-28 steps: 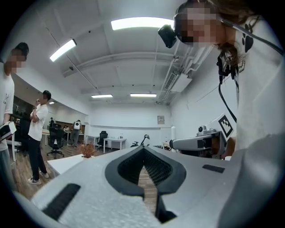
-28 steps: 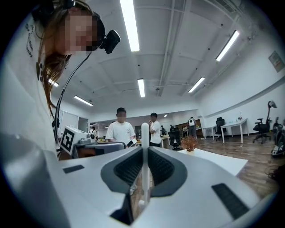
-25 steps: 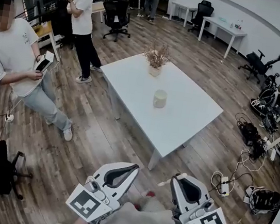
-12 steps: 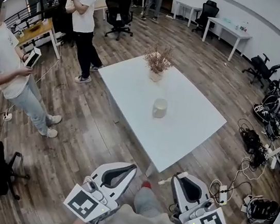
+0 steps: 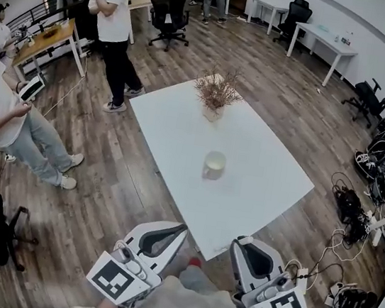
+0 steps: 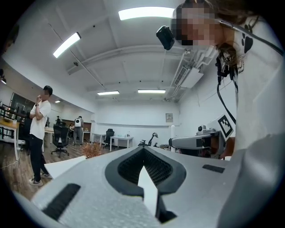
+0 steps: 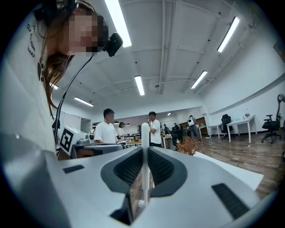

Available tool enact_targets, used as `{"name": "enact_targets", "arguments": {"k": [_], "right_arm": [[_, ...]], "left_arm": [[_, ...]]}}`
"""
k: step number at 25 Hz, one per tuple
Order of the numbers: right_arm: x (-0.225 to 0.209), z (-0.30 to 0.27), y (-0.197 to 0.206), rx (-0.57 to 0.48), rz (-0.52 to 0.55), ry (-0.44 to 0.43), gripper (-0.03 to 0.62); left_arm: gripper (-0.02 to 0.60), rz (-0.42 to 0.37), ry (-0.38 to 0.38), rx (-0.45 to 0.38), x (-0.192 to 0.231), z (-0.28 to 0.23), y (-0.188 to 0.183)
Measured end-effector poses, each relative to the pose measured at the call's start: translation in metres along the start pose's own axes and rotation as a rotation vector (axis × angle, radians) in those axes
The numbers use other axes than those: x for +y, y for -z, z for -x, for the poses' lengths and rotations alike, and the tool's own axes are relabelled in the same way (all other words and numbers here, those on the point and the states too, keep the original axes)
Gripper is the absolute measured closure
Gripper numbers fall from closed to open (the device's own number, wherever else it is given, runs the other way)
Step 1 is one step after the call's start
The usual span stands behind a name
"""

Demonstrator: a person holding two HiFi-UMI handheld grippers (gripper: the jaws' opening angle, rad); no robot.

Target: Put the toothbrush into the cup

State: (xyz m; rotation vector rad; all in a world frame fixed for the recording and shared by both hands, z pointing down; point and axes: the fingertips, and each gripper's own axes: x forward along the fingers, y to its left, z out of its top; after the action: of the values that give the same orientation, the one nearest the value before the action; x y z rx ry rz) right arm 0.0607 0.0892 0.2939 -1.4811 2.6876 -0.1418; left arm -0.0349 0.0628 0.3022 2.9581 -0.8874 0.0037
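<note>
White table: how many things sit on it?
2 on the white table: a cream round cup near the middle, a pale vase of dried brown sprigs toward the far end.

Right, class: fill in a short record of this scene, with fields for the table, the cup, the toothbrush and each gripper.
table: white table, bearing the cup and a vase of dried stems
cup: cup upright near the table's middle, apart from both grippers
toothbrush: toothbrush clamped between jaws, not yet in the cup
left gripper: left gripper, jaws together, holding nothing
right gripper: right gripper, shut on the toothbrush, short of the table's near corner
</note>
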Motion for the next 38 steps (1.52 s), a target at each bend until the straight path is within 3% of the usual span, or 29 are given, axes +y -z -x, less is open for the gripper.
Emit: {"name": "enact_targets", "arguments": {"k": [11,19,29,38], "right_arm": [[-0.053,-0.041,-0.008,-0.014,0.014,-0.069,0.548],[-0.074,-0.06,-0.018,-0.04,0.035,-0.069,0.548],[-0.093,-0.103,-0.022,-0.053,0.077,-0.076,0.548],[-0.127,-0.154,-0.008,-0.055,0.086,-0.032,0.548]], "left_arm": [[0.574,0.0,-0.064,0.013,0.035,-0.052,0.001],[0.572,0.006,-0.085,0.038,0.048,-0.063,0.008],[0.572,0.023,-0.051,0.049,0.072,-0.09,0.022],[0.572,0.047,-0.017,0.06,0.102,-0.115,0.035]]}}
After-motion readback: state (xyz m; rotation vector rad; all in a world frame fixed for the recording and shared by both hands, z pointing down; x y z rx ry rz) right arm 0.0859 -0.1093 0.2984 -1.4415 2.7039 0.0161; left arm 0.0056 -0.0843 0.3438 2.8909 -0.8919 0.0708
